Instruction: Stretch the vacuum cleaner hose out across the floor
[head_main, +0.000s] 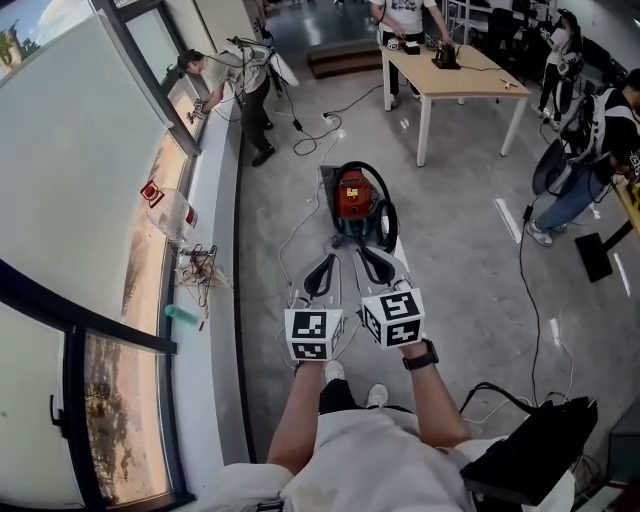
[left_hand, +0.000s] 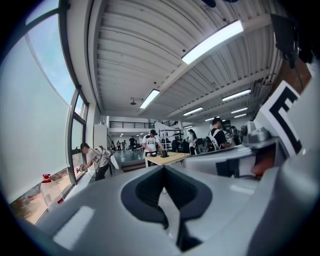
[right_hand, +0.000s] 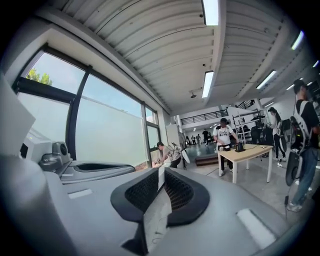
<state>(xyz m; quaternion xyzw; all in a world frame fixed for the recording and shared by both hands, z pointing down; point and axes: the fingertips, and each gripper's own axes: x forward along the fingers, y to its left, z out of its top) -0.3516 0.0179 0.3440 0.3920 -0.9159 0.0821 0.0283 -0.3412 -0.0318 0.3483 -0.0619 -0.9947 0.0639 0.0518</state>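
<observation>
Concrete floor (head_main: 460, 230) runs the length of a workshop hall, with a window wall (head_main: 70, 150) and its pale ledge (head_main: 215, 300) along the left. A plastic bottle (head_main: 178, 215) stands on the ledge. Further back is a wooden worktop (head_main: 470, 82), and a person (head_main: 240, 75) bends at the window.

The vacuum cleaner (head_main: 352, 195), red on top, stands on the floor straight ahead. Its black hose (head_main: 386, 218) is looped closely around the body and is not laid out.

The left tool (head_main: 322, 268) and right tool (head_main: 376, 262) are held side by side, near level, pointing towards the machine and clear of it. Left tool (left_hand: 164, 192): jaws pressed together, nothing between. Right tool (right_hand: 160, 192): jaws likewise drawn together on nothing. Neither touches the hose.
</observation>
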